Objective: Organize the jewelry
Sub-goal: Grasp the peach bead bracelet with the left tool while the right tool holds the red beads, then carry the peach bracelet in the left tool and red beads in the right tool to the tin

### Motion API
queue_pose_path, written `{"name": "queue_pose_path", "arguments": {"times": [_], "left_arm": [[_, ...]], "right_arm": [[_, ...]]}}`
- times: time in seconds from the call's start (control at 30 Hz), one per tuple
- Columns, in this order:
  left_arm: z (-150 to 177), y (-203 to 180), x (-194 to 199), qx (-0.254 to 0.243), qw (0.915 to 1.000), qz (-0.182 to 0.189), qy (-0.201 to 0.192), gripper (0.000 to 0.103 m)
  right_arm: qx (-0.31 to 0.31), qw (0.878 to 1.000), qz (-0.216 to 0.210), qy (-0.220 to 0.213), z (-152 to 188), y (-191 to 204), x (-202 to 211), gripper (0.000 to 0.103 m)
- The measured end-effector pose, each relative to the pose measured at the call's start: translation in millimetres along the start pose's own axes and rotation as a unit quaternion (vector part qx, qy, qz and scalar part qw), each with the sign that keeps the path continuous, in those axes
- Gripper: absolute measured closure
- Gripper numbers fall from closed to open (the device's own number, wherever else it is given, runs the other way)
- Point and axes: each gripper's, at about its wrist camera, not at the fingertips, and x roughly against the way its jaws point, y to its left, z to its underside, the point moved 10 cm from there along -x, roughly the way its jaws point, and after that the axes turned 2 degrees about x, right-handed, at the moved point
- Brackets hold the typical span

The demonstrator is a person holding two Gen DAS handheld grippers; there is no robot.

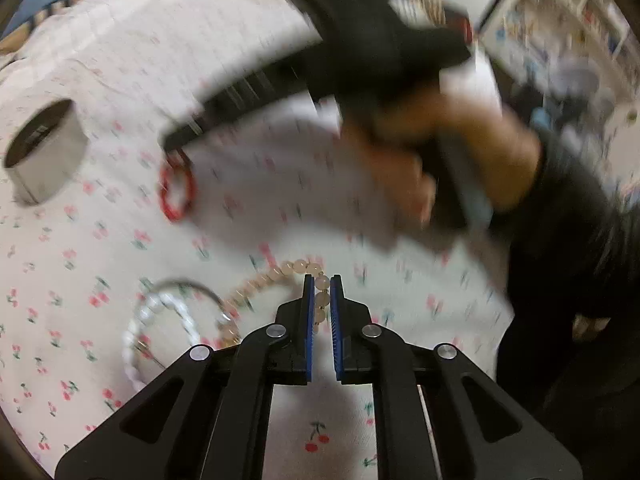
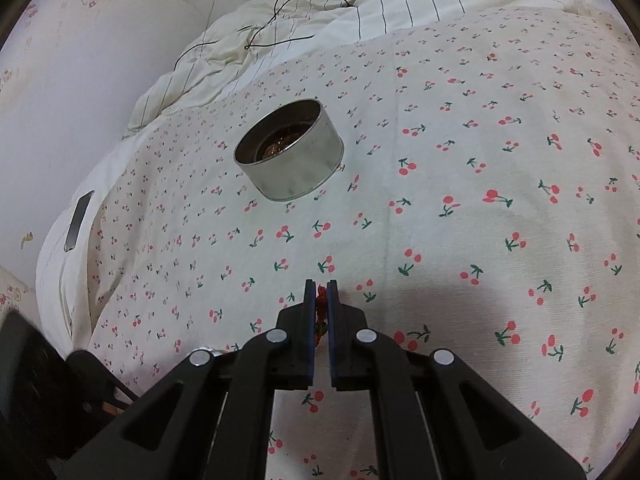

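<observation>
My left gripper is shut on a peach bead bracelet that lies on the cherry-print bed sheet. A white bead bracelet and a thin metal bangle lie just left of it. My right gripper is shut on a red bracelet; in the left wrist view the red bracelet hangs from the right gripper above the sheet. A round metal tin, open on top, stands on the sheet ahead of the right gripper; it also shows in the left wrist view.
A rumpled striped blanket with a black cord lies at the bed's far end. A phone lies at the bed's left edge by the wall. The person's hand holds the right gripper. Shelves stand at right.
</observation>
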Motion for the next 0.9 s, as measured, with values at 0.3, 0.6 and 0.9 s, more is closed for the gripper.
{"name": "queue_pose_path", "arguments": {"times": [0.3, 0.6, 0.9], "left_arm": [[-61.4, 70.3, 94.7, 0.139, 0.9707, 0.013, -0.196, 0.096], [-73.3, 143.3, 95.8, 0.203, 0.9521, -0.099, -0.206, 0.096], [-71.7, 162.7, 82.0, 0.204, 0.9469, -0.15, -0.198, 0.096]], "right_arm": [[-0.016, 0.999, -0.014, -0.037, -14.1, -3.4, 15.9, 0.097], [-0.027, 0.997, -0.047, -0.052, -17.3, 1.3, 21.2, 0.097], [-0.02, 0.99, -0.096, -0.101, -28.8, 19.0, 43.9, 0.097]]}}
